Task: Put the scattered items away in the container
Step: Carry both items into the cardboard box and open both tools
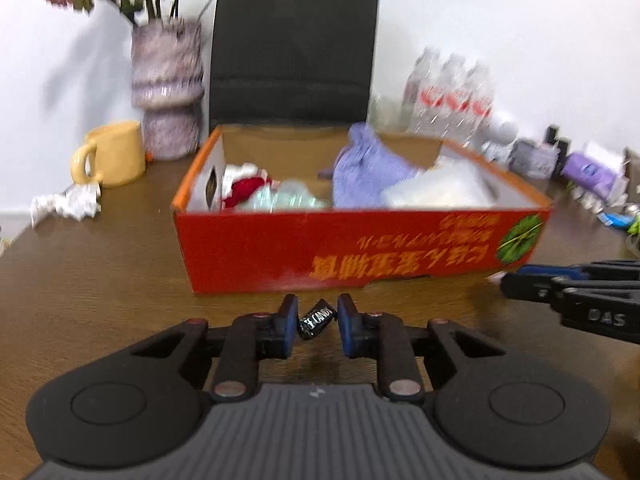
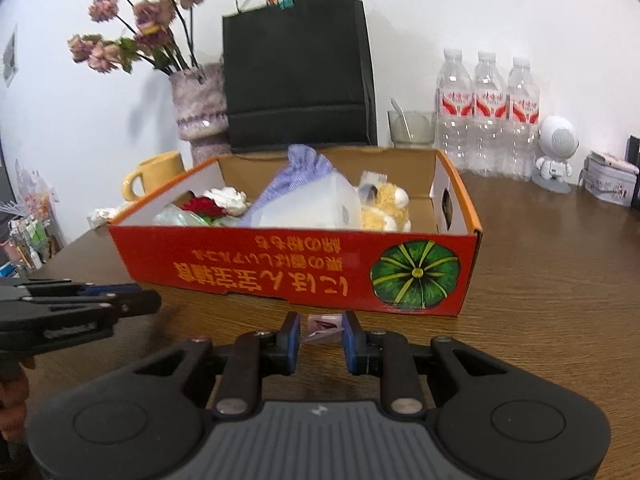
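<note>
A red cardboard box (image 1: pixel 256 248) stands on the wooden table, holding a purple cloth pouch (image 1: pixel 368 168), a red-and-white item and clear bags. It also shows in the right wrist view (image 2: pixel 248 264), with a plush toy (image 2: pixel 386 208) inside. My left gripper (image 1: pixel 318 318) is shut on a black candy wrapper (image 1: pixel 316 322), just in front of the box's near wall. My right gripper (image 2: pixel 322 330) is shut on a small pink candy wrapper (image 2: pixel 322 326), also just before the box. Each gripper shows at the edge of the other's view: the right one in the left wrist view (image 1: pixel 572 292) and the left one in the right wrist view (image 2: pixel 80 300).
Behind the box stand a black paper bag (image 2: pixel 296 76), a vase of dried flowers (image 2: pixel 198 108), a yellow mug (image 1: pixel 112 154), crumpled paper (image 1: pixel 68 202), three water bottles (image 2: pixel 488 112), a glass bowl (image 2: pixel 412 128) and a white robot figure (image 2: pixel 556 152).
</note>
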`<action>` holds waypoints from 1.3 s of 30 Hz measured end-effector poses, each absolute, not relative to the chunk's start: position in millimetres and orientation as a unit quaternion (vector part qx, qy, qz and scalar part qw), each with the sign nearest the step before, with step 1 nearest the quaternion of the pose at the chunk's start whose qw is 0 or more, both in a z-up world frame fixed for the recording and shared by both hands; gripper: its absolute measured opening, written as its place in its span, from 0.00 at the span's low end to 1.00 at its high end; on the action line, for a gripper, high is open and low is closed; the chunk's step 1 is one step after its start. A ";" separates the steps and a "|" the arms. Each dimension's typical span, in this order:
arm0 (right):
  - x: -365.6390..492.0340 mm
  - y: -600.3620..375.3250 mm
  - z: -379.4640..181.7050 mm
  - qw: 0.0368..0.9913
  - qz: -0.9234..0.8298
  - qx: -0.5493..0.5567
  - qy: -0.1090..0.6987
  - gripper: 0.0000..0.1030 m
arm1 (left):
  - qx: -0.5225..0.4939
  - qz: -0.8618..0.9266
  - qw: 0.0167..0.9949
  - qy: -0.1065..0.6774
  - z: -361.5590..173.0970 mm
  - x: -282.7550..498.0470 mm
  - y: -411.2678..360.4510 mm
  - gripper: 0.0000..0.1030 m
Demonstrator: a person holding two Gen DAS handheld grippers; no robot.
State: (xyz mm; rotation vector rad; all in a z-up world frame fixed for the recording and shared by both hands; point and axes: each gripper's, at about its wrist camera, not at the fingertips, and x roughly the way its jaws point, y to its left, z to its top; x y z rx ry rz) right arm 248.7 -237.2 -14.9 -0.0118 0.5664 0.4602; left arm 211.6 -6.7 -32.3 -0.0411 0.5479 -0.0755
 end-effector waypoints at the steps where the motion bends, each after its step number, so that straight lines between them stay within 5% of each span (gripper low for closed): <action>1: 244.9 -239.1 -11.0 0.935 0.228 -0.004 0.270 0.20 | -0.019 -0.040 0.965 0.259 -25.6 205.6 -5.5 0.21; 10: 246.8 -243.2 44.5 0.953 0.233 0.000 0.194 0.20 | -0.033 -0.062 0.982 0.175 37.6 219.2 11.4 0.21; 18: 310.3 -224.5 68.2 0.964 0.212 0.010 0.160 0.20 | -0.059 -0.062 0.983 0.163 38.5 281.1 9.4 0.21; 32: 411.0 -193.8 35.2 0.949 0.206 -0.009 0.239 0.22 | -0.065 -0.029 0.971 0.229 7.4 375.2 20.8 0.26; 34: 411.4 -192.7 33.5 0.944 0.210 -0.017 0.254 0.40 | -0.063 -0.023 0.968 0.240 6.8 374.3 19.4 0.58; 35: 410.6 -192.1 33.8 0.943 0.208 -0.018 0.259 0.82 | -0.061 -0.011 0.968 0.242 7.8 372.4 18.6 0.91; 36: 408.3 -192.0 35.1 0.945 0.201 -0.018 0.256 0.98 | -0.056 0.001 0.969 0.239 9.7 369.7 17.8 1.00; 39: 401.7 -191.5 41.3 0.950 0.191 -0.026 0.246 1.00 | -0.042 0.016 0.972 0.232 15.7 363.1 16.8 1.00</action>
